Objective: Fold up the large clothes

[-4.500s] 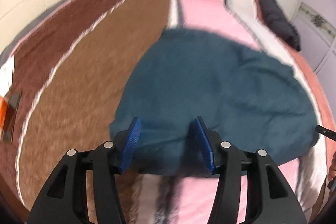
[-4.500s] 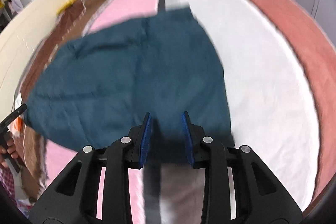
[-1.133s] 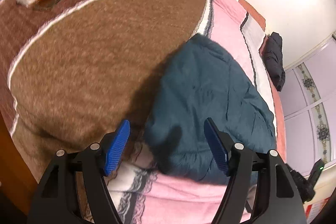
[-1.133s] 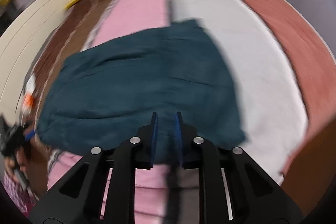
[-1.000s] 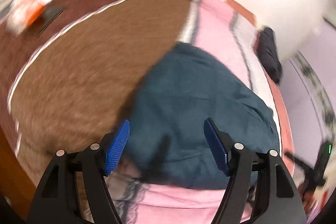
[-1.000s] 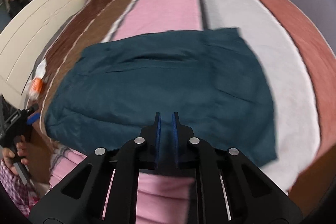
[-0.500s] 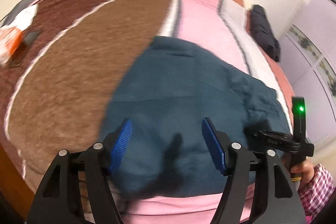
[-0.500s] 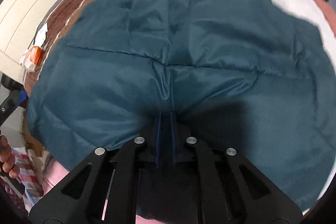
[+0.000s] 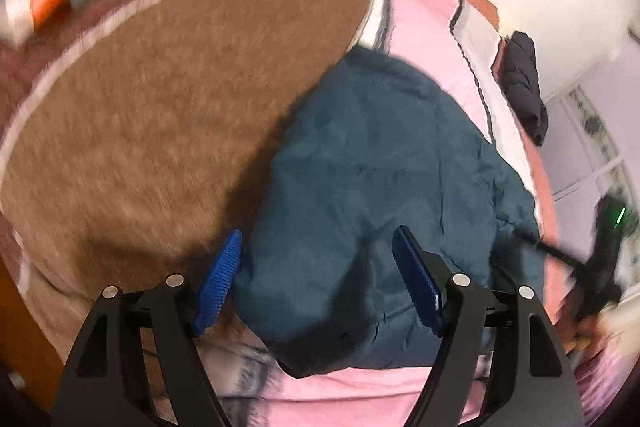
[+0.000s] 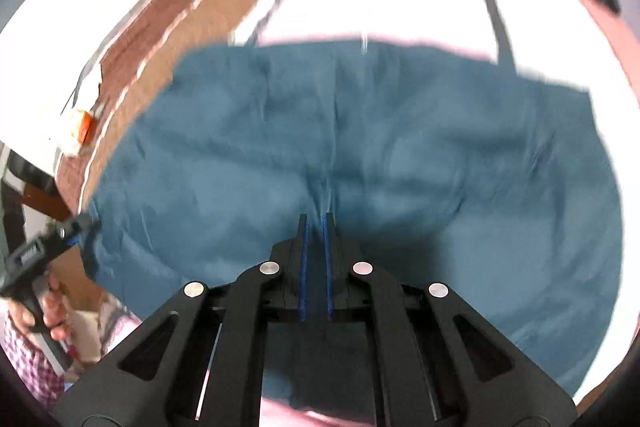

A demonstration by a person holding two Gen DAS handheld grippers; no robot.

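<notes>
Jaws tell most of the change. The right gripper has drawn its blue pads nearly together, and a thin pleat of the teal padded jacket rises from the cloth into the slot between them, so it looks pinched on a fold of fabric; a second ago the same pads hovered above the garment from farther off, and the jacket now fills that view. The left gripper has just been opening a little wider; its fingers are spread, straddling the near left corner of the jacket without pressing on it.

My reading: one hand has its hold near the middle of the near hem, the other is lining up for a corner grab, so the next fold is being set up, not yet made.

The jacket lies flat on the striped bedspread, over the pink and white bands. In the right wrist view its long axis runs from 9 to 3 o'clock. Which end is the collar I cannot tell.
</notes>
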